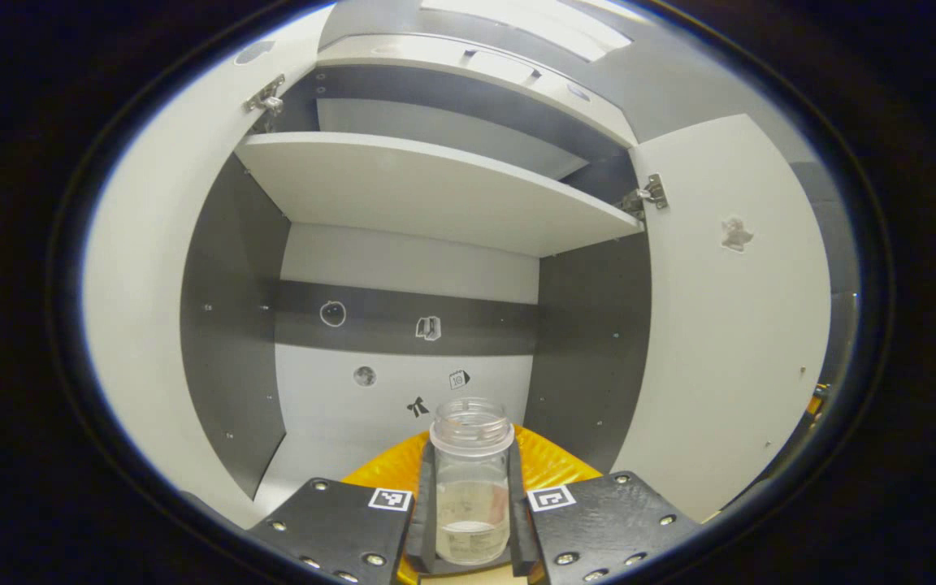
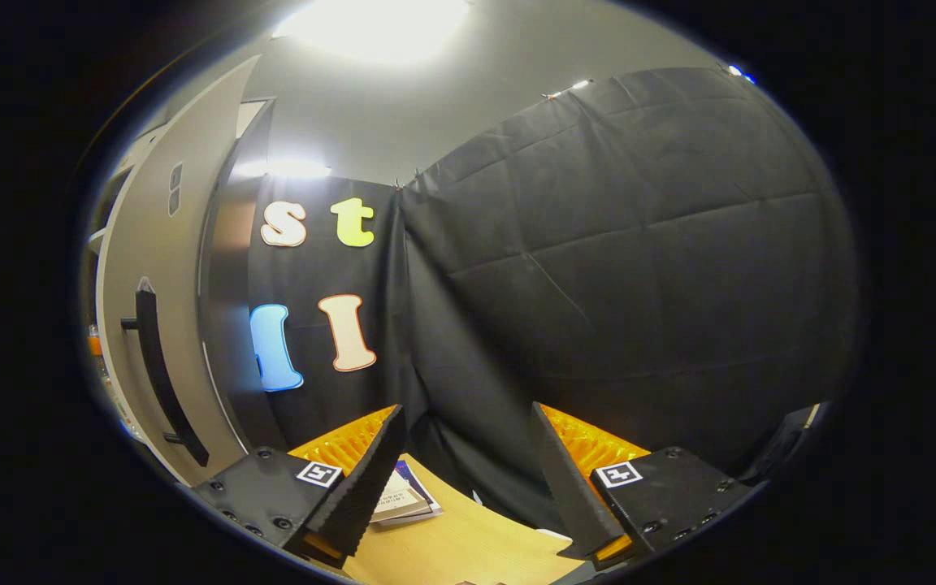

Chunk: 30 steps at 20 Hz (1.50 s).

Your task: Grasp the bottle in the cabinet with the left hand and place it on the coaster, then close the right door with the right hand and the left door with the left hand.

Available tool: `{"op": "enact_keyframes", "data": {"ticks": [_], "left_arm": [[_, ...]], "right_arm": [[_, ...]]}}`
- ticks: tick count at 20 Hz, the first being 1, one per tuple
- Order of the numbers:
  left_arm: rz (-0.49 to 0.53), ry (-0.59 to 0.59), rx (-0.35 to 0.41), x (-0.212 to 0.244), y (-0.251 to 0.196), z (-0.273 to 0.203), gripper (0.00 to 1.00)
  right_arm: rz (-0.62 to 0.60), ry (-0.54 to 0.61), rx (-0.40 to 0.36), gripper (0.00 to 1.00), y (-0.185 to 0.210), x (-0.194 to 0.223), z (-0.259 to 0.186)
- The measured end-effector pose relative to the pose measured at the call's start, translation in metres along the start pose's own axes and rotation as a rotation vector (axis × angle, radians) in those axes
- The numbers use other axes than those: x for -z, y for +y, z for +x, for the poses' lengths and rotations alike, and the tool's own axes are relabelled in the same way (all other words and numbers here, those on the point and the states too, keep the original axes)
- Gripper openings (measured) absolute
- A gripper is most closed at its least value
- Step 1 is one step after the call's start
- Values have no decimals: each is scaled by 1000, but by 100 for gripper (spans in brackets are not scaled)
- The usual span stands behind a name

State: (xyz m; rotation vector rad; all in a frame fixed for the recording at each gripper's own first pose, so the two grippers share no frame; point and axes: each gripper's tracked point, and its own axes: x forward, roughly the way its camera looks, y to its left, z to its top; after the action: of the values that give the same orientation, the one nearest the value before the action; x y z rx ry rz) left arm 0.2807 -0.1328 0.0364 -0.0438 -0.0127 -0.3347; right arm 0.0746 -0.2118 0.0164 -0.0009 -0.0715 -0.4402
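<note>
in the left gripper view the left tool (image 1: 472, 508) is pinching the bottle (image 1: 472, 487), one dark finger pressed on each side of its clear body. the bottle stands upright between them, its wide mouth open at the top and a pale layer (liquid or powder, hard to tell) near the bottom. it sits at the front of the cabinet (image 1: 403, 325), in the lower compartment under the white shelf (image 1: 435, 187). small stickers dot the back wall. the left door (image 1: 143, 284) and the right door (image 1: 736, 325) both stand swung open, hinges showing at their top corners.

in the right gripper view the right tool (image 2: 468, 471) has its fingers spread wide with nothing between them, and it faces the black cloth wall. below it lies a wooden desk (image 2: 452, 552) with a couple of books (image 2: 403, 500) on it. at the left edge stands a pale door with a long dark handle (image 2: 161, 378).
</note>
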Motion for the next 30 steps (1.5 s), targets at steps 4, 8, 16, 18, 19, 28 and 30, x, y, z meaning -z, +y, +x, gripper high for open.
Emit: {"op": "enact_keyframes", "data": {"ticks": [4, 8, 16, 18, 19, 28, 30], "left_arm": [[-11, 12, 12, 16, -5, -26, 39], [-55, 38, 33, 51, -8, -49, 39], [-151, 119, 41, 144, -11, -89, 37], [-160, 139, 52, 170, -15, -99, 35], [-159, 148, 57, 182, -17, -103, 35], [-204, 217, 60, 281, -37, -136, 38], [-192, 230, 65, 300, -41, -146, 39]], "right_arm": [[3, -2, -17, 96, 9, -7, -9], [8, -4, -31, 96, 18, -12, -19], [11, 11, -31, 97, 23, -20, -43], [1, 8, -32, 96, 23, -25, -50], [-8, 8, -34, 96, 23, -27, -53], [1, 42, -50, 97, 22, -36, -77], [-6, 50, -49, 96, 20, -36, -81]]}}
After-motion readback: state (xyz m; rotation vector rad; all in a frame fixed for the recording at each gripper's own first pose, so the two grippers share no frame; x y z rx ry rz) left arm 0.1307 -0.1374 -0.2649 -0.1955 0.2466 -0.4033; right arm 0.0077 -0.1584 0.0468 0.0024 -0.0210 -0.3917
